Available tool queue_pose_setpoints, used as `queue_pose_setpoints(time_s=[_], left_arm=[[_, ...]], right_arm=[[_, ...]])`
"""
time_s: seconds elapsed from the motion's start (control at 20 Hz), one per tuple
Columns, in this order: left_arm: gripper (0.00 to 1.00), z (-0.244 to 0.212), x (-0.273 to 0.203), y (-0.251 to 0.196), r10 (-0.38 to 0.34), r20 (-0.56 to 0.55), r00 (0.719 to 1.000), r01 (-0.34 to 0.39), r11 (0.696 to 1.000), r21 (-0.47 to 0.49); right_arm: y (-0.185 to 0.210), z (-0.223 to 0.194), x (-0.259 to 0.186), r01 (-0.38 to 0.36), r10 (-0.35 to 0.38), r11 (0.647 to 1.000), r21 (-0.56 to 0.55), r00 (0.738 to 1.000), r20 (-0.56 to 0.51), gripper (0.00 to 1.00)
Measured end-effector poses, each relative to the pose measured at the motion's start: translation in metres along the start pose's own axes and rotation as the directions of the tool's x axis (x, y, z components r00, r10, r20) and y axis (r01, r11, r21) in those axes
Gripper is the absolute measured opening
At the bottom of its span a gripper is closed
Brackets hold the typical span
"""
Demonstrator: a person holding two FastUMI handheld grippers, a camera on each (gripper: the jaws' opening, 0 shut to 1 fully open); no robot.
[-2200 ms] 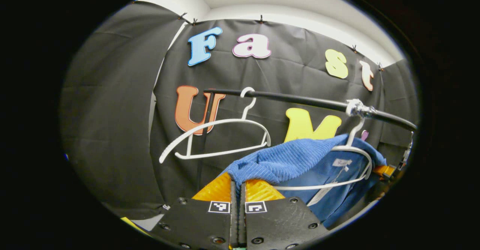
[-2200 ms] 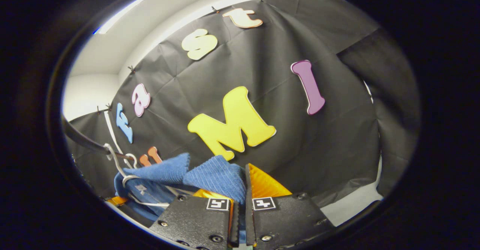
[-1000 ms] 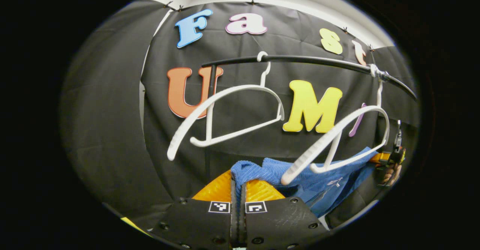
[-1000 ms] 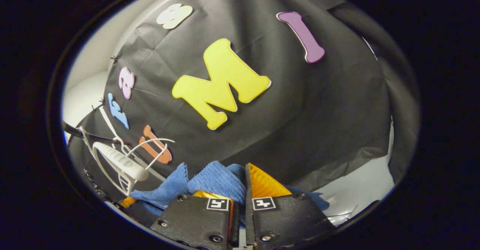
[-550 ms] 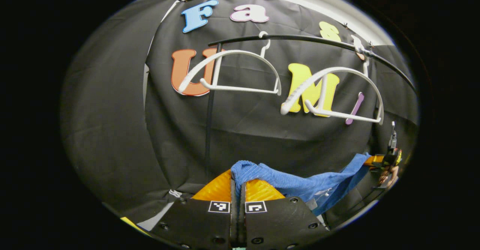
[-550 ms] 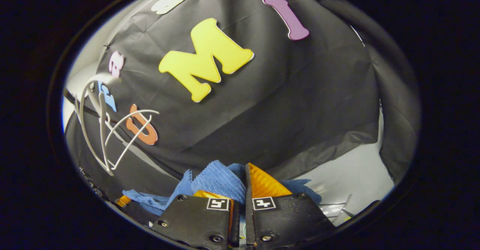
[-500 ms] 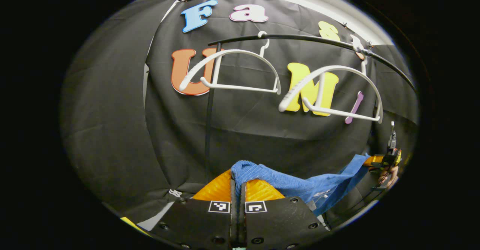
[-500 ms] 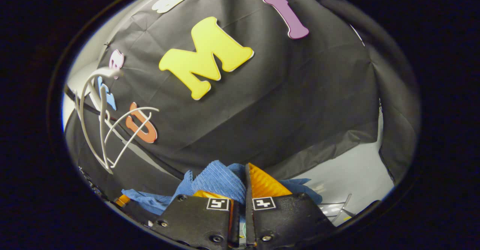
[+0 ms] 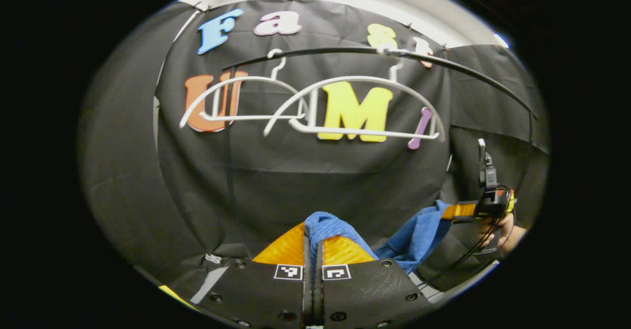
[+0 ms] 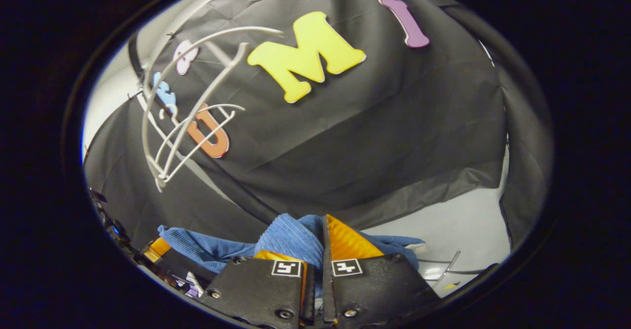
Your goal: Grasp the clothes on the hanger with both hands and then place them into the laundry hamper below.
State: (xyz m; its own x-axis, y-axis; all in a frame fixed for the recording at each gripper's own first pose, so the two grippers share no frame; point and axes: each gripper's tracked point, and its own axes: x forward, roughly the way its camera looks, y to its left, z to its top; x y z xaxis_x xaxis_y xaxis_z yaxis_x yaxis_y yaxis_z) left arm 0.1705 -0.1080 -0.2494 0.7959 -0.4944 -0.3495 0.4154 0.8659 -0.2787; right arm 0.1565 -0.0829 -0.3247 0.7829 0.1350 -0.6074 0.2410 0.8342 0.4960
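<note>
I see two bare white hangers [image 9: 315, 107] on the black rail [image 9: 345, 51]. My left gripper [image 9: 313, 242] pinches one end of the blue ribbed garment [image 9: 414, 230], which sags below the hangers across to my right gripper [image 10: 321, 242], clamped on its other end.

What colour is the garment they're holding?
Blue, ribbed garment; it shows best in the right gripper view.

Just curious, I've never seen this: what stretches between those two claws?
In the left gripper view, a blue ribbed cloth garment spans from the left claw to the right claw, both clamped on it.
</note>
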Motion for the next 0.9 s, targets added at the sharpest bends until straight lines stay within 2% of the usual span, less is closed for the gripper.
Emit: queue_pose_setpoints(time_s=[0.15, 0.35, 0.5, 0.65, 0.7, 0.8, 0.9], left_arm=[[0.01, 0.026, -0.012, -0.031, -0.079, 0.041, 0.996, 0.079, 0.997, 0.008], [0.01, 0.067, -0.034, -0.057, -0.148, 0.116, 0.982, 0.145, 0.989, 0.031], [0.01, 0.077, -0.038, -0.061, -0.160, 0.136, 0.978, 0.155, 0.987, 0.047], [0.06, 0.041, -0.031, -0.063, -0.155, 0.076, 0.985, 0.154, 0.988, 0.018], [0.01, 0.024, -0.025, -0.060, -0.149, 0.044, 0.988, 0.149, 0.989, 0.012], [0.04, -0.021, -0.011, -0.057, -0.134, -0.042, 0.990, 0.133, 0.991, -0.006], [0.06, -0.069, 0.001, -0.058, -0.124, -0.145, 0.982, 0.120, 0.992, -0.037]], right_arm=[[0.041, 0.006, -0.022, -0.070, 0.071, 0.997, -0.031, 0.997, 0.019, 0.10], [0.096, 0.020, -0.052, -0.175, 0.179, 0.981, -0.080, 0.983, 0.047, 0.10], [0.113, 0.019, -0.058, -0.211, 0.218, 0.970, -0.124, 0.975, 0.045, 0.10], [0.096, -0.009, -0.044, -0.176, 0.174, 0.979, -0.099, 0.984, -0.027, 0.10], [0.082, -0.023, -0.034, -0.147, 0.142, 0.984, -0.099, 0.988, -0.058, 0.10], [0.045, -0.052, -0.014, -0.060, 0.046, 0.992, -0.110, 0.991, -0.123, 0.08], [0.017, -0.087, 0.010, 0.008, -0.031, 0.994, -0.107, 0.976, -0.214, 0.10]])
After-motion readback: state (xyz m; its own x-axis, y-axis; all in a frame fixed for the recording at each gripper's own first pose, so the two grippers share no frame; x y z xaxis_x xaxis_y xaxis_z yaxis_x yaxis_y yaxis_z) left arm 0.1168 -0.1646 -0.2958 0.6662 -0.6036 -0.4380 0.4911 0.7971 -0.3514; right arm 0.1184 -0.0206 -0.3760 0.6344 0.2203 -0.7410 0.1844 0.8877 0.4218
